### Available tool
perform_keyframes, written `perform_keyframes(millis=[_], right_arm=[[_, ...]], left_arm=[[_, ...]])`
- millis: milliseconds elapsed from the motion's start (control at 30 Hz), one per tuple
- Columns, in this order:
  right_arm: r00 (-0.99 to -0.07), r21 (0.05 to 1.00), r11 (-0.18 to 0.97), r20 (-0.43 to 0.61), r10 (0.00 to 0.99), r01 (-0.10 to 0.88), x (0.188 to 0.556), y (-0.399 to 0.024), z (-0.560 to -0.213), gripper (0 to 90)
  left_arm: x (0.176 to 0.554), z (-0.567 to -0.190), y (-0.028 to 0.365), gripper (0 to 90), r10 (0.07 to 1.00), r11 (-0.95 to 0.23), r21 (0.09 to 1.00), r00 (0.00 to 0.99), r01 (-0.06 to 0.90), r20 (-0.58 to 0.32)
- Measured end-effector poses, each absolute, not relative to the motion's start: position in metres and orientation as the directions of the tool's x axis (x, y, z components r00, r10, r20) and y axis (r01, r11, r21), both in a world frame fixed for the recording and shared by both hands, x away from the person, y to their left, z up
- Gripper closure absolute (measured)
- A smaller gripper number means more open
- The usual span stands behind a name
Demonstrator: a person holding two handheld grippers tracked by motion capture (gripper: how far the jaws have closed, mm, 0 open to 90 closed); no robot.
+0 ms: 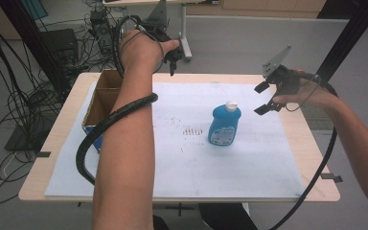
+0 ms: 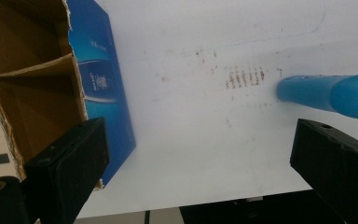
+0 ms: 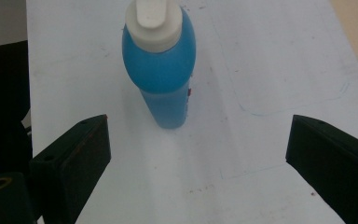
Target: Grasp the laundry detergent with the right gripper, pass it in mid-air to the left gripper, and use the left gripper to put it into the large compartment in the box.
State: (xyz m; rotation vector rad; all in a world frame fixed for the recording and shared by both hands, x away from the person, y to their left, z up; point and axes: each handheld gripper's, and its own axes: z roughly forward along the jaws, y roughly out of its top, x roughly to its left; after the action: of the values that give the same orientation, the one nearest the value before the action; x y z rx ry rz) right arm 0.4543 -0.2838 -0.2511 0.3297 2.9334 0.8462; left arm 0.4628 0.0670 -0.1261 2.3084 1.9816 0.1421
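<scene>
One camera sits high above the table (image 1: pixel 297 139) and looks down on it. Two ride on the grippers, up close. All three see the blue bottle (image 1: pixel 224 125).

Item one, my blue bottle (image 1: pixel 224 125) with white cap (image 1: pixel 231 105) and a pale label. Item two, white sheet (image 1: pixel 249 158) marked with rows of brownish smudges (image 1: pixel 192 130) and faint blue outline. Item three, cardboard box (image 1: pixel 97 103), brown inside, glossy blue outside. My claws, right gripper (image 1: pixel 265 98) and left gripper (image 1: pixel 171 57), black throughout
</scene>
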Motion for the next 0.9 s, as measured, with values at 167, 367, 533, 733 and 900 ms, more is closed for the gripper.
perform_keyframes(millis=[167, 367, 533, 733, 900], right_arm=[[-0.976, 0.571, 0.8, 0.008, 0.219, 0.184, 0.453, -0.28, -0.266, 5.0], [-0.976, 0.592, 0.784, 0.017, 0.217, 0.185, 0.451, -0.276, -0.285, 4.9], [-0.975, 0.608, 0.771, 0.022, 0.222, 0.19, 0.45, -0.273, -0.298, 5.0], [-0.974, 0.622, 0.758, 0.033, 0.222, 0.194, 0.449, -0.268, -0.311, 5.3], [-0.974, 0.632, 0.75, 0.04, 0.222, 0.197, 0.448, -0.265, -0.321, 4.9]], left_arm=[[0.463, -0.127, 0.067, 5.2, 0.989, -0.15, 0.134, 0.151, 0.98, 0.008], [0.463, -0.127, 0.067, 5.2, 0.988, -0.152, 0.135, 0.152, 0.979, 0.009], [0.463, -0.128, 0.07, 5.2, 0.989, -0.149, 0.132, 0.148, 0.98, 0.012], [0.463, -0.13, 0.071, 5.2, 0.989, -0.147, 0.128, 0.147, 0.981, 0.01], [0.463, -0.129, 0.072, 5.2, 0.989, -0.145, 0.134, 0.145, 0.98, 0.011]])
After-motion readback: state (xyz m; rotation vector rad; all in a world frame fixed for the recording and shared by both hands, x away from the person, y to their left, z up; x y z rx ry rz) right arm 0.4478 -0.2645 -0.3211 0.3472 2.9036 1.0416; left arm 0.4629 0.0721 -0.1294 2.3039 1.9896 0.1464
